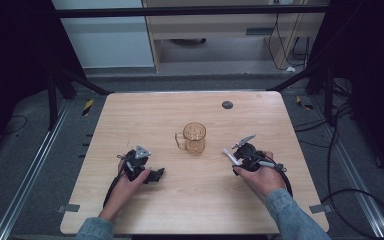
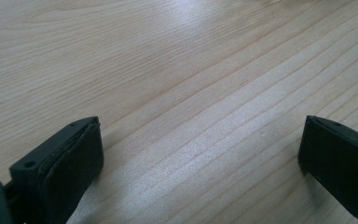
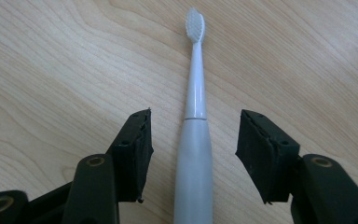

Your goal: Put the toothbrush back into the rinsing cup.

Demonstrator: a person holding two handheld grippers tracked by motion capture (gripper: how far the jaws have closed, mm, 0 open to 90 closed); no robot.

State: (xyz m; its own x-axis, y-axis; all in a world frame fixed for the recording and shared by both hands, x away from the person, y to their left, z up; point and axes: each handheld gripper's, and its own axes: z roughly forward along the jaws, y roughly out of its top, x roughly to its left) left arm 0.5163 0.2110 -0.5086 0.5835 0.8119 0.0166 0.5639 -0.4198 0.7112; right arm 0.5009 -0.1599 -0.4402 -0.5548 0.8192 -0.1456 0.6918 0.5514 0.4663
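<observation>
The right gripper has its jaws apart on both sides of 1 white toothbrush, not touching it. The toothbrush lies flat on the table. The left gripper is wide apart. 1 amber mug stands between the 2 grippers. No writing is readable.

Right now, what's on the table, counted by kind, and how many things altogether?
Toothbrush, white, lying flat between the right gripper's open jaws: 1
Glass mug, amber, with handle, standing mid-table: 1
Handheld grippers, counting the left gripper too: 2
Dark round disc near the table's far edge: 1
Total: 5
</observation>
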